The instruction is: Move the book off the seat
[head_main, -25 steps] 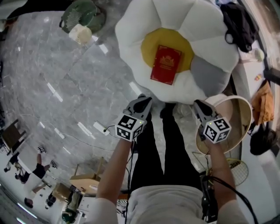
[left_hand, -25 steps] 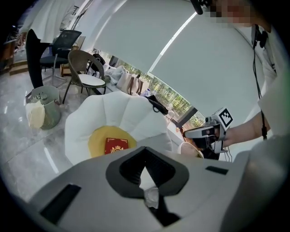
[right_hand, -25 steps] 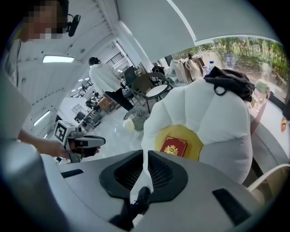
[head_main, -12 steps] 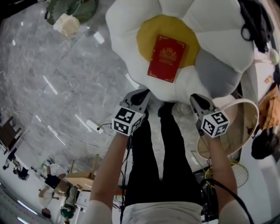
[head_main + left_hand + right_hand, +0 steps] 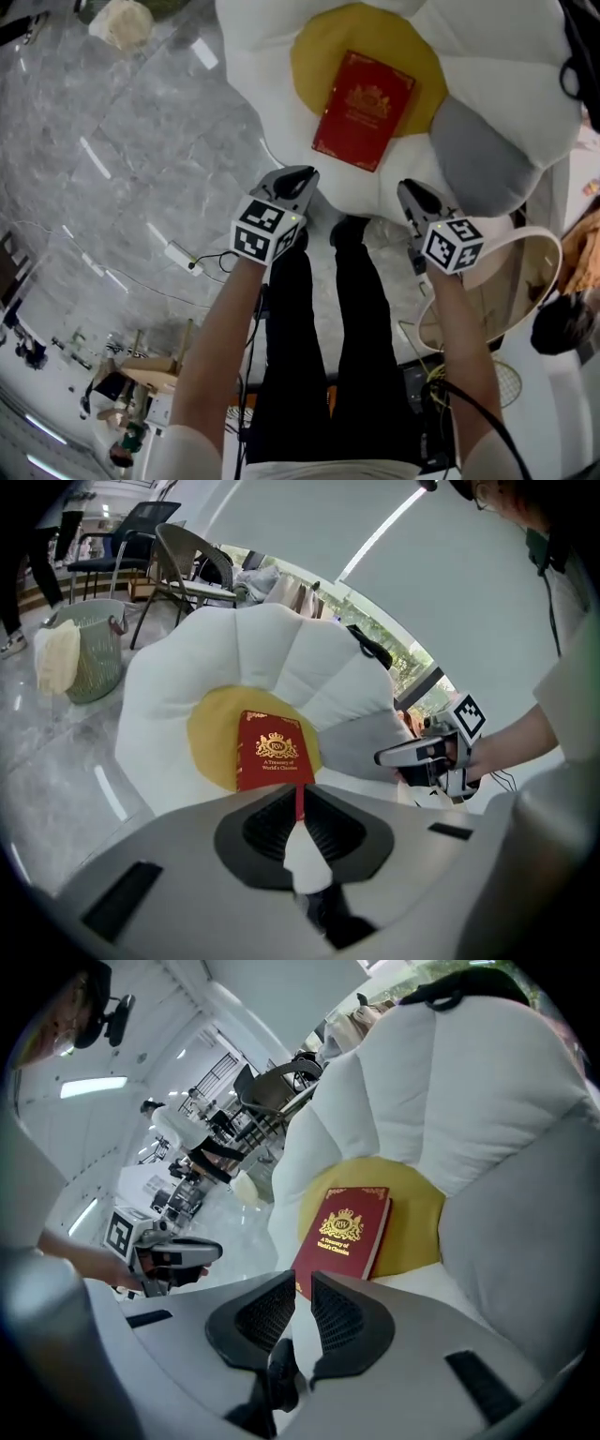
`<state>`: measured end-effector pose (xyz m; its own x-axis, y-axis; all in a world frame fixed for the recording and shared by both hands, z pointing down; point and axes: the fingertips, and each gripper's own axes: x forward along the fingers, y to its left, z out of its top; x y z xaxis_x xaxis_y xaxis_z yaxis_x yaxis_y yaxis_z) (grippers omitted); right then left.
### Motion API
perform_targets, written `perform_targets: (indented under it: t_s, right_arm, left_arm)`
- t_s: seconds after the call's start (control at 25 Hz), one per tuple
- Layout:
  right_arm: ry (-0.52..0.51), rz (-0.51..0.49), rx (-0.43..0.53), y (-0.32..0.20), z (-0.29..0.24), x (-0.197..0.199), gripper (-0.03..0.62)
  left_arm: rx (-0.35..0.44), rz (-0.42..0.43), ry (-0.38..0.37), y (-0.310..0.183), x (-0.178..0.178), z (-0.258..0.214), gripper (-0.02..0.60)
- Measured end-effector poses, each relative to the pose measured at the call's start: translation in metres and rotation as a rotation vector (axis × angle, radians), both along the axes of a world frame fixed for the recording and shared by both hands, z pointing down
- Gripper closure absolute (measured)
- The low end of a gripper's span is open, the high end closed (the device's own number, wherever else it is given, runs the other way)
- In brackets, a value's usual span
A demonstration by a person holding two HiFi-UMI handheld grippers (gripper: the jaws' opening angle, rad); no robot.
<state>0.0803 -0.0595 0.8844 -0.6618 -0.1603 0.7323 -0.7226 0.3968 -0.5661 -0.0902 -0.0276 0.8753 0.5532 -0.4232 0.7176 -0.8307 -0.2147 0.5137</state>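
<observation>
A red book (image 5: 364, 111) with gold print lies flat on the yellow centre of a white flower-shaped cushion seat (image 5: 506, 75). My left gripper (image 5: 302, 175) hovers at the seat's near edge, short of the book's near left corner. Its jaws are just starting to open, still nearly together, with nothing between them. My right gripper (image 5: 405, 187) hangs at the near edge to the book's right, shut and empty. The left gripper view has the book (image 5: 275, 752) just beyond the jaw tips (image 5: 299, 794). The right gripper view shows the book (image 5: 344, 1232) ahead of its tips (image 5: 302, 1283).
The seat stands on a grey marble floor (image 5: 122, 159). A round wooden table (image 5: 511, 281) is at the right, and a power strip (image 5: 183, 255) with cable lies at the left. A green basket (image 5: 89, 653) holding cream cloth and some chairs (image 5: 187, 564) stand behind.
The seat and book have come nearer and larger in the head view as both grippers moved forward to the seat's near edge. Neither gripper has touched the book.
</observation>
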Motion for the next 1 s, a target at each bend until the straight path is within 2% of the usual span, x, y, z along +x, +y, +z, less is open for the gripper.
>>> perform_targets:
  t_s: [0.28,0.4,0.72,0.88,1.0]
  right_arm:
    - [-0.009,0.038,-0.063,0.010,0.055,-0.004,0.537]
    - [-0.002,0.044,-0.077,0.012,0.075,-0.004,0.485]
    - [0.028,0.058,-0.092,0.013,0.119,-0.012,0.416]
    - [0.040,0.080,-0.121,0.015,0.142,-0.015,0.372]
    - [0.058,0.086,-0.134,0.017,0.158,-0.019,0.324]
  left_arm:
    - [-0.056,-0.017,-0.005,0.000,0.002,0.057,0.525]
    - [-0.069,-0.012,-0.001,-0.001,0.006,0.074,0.511]
    - [-0.138,-0.023,-0.012,0.001,0.001,0.127,0.449]
    - [-0.173,-0.037,-0.026,0.001,0.001,0.155,0.395]
    - [-0.192,-0.043,-0.018,-0.002,0.003,0.170,0.322]
